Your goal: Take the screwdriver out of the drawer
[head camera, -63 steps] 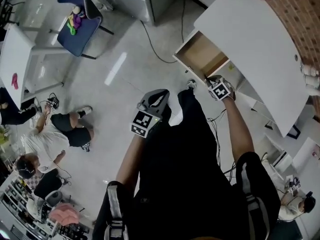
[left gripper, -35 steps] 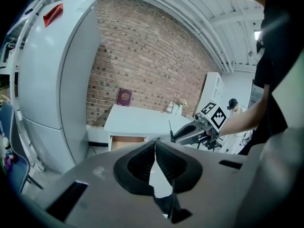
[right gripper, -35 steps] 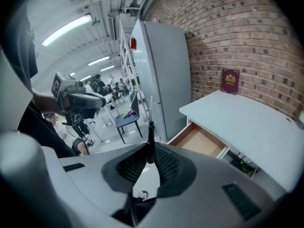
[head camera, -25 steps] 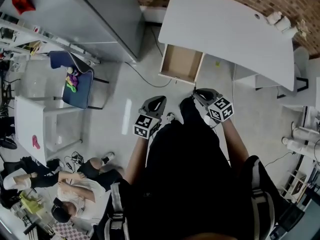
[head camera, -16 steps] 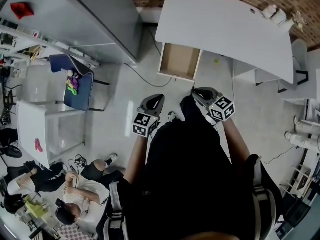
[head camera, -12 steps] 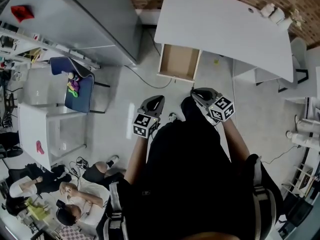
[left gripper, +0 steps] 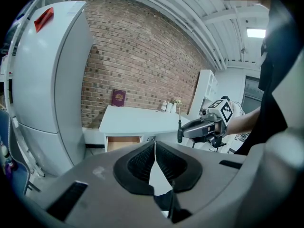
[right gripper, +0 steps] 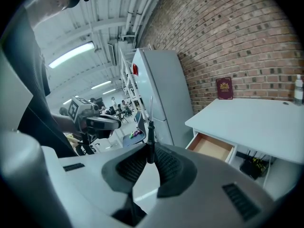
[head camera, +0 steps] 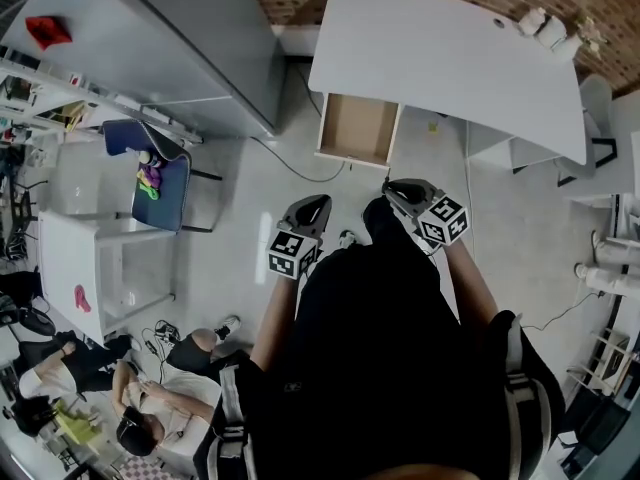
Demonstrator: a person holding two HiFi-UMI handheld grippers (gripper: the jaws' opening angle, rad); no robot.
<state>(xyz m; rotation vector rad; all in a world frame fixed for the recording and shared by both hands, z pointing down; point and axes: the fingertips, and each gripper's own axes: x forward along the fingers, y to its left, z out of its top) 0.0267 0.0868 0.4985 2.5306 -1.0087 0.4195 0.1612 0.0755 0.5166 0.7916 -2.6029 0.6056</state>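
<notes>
Right claw is clamped on the lower end of the black handle of the screwdriver. The tool stands upright out of the pads, thin shaft pointing to 12 o'clock. Left claw has its pads pressed together with nothing between them. In the head view the drawer lies at 12 o'clock from the person, pulled out from under the white surface. Its wooden bottom looks bare. The screwdriver is out of it and well apart from it, held over the floor, so the task looks done or very nearly so. Risks, as I judge them: only a short stretch of handle is gripped, so a quick swing or a slackened squeeze could let the tool pivot or drop to the floor. The two claws are held near each other, so the bare shaft could knock the left one. Count: one screwdriver, one open drawer, two claws, one maroon book on the surface.
</notes>
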